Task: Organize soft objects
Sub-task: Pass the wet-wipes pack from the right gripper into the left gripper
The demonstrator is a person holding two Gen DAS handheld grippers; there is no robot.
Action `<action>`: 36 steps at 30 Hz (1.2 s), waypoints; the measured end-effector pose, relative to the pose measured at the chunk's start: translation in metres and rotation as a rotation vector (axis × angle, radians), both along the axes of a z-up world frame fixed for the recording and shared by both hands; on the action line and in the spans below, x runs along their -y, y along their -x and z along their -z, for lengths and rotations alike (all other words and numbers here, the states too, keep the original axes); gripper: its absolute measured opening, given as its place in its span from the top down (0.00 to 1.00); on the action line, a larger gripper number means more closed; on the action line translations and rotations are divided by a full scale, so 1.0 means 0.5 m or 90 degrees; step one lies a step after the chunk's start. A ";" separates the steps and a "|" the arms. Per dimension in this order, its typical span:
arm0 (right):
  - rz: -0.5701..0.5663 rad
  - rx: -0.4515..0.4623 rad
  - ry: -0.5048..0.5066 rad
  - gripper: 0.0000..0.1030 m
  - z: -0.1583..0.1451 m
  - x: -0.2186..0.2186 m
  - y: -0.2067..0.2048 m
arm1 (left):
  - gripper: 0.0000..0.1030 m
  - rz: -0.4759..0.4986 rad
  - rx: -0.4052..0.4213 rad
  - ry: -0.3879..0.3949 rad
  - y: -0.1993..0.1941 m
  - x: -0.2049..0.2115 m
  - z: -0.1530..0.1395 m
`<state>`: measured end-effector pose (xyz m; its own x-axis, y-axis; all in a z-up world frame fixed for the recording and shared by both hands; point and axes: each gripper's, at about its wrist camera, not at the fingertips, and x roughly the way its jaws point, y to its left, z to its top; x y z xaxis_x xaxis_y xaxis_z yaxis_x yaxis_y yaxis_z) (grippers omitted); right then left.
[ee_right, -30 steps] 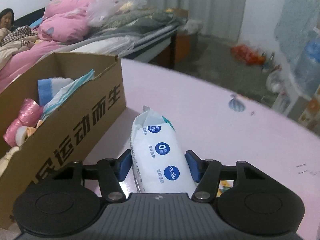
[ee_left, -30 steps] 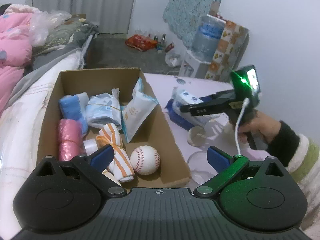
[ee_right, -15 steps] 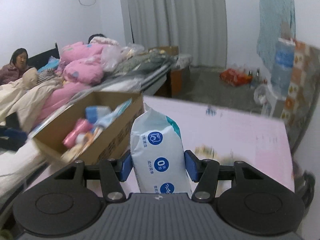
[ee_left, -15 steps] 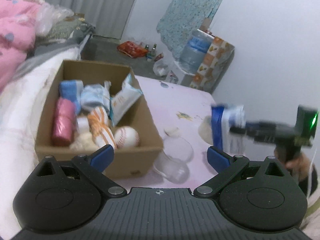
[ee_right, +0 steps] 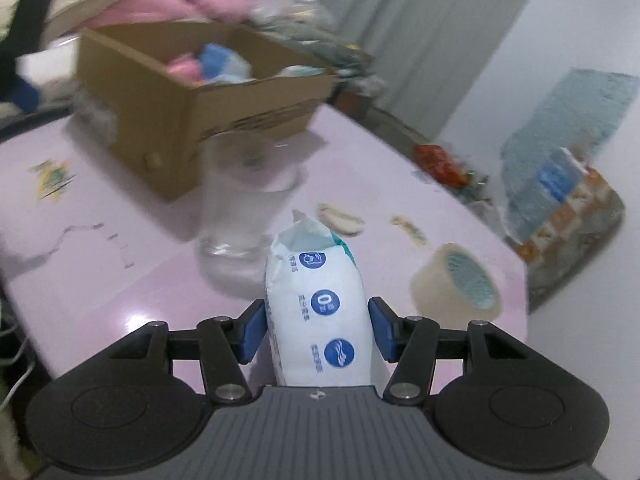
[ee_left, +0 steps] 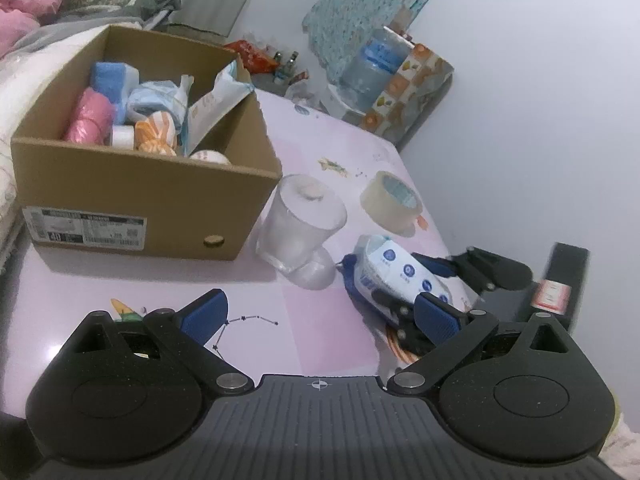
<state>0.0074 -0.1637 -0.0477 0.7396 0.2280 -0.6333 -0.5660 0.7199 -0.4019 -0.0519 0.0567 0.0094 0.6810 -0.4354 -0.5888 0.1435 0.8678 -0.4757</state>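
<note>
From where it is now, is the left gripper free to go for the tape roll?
Probably yes. The left gripper is open and empty, and the tape roll lies bare on the table. The right gripper, holding the wipes pack, sits just beside that path.

The bench (ee_left: 304,312) is pale pink with small printed drawings. The brown cardboard box (ee_left: 152,204) holds pink, blue and orange-striped bundles. Beside the box, the wipes pack (ee_right: 320,304) is white with round blue icons, between blue gripper pads (ee_right: 252,332). The tape roll (ee_left: 390,202) is beige.
</note>
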 end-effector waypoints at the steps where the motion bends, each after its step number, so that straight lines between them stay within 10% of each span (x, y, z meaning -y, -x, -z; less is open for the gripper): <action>1: -0.007 -0.008 -0.010 0.43 -0.002 0.001 0.007 | 0.03 0.000 -0.001 0.001 0.001 0.000 0.004; 10: -0.016 -0.147 -0.346 0.40 -0.081 0.144 0.016 | 0.04 0.038 -0.039 0.023 -0.034 0.035 0.053; 16: 0.084 -0.300 -0.550 0.40 -0.016 0.247 -0.042 | 0.14 0.105 -0.079 0.054 -0.069 0.074 0.092; 22: 0.122 -0.412 -0.624 0.41 0.076 0.253 -0.049 | 0.23 0.168 -0.126 0.047 -0.087 0.125 0.125; 36: 0.110 -0.512 -0.756 0.40 0.129 0.246 -0.064 | 0.10 0.192 -0.123 -0.034 -0.093 0.151 0.108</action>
<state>0.0394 -0.2869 -0.1123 0.3530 0.8519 -0.3868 -0.2190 0.4771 0.8511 -0.0056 -0.0189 -0.0446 0.4005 -0.5644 -0.7218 0.3082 0.8248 -0.4739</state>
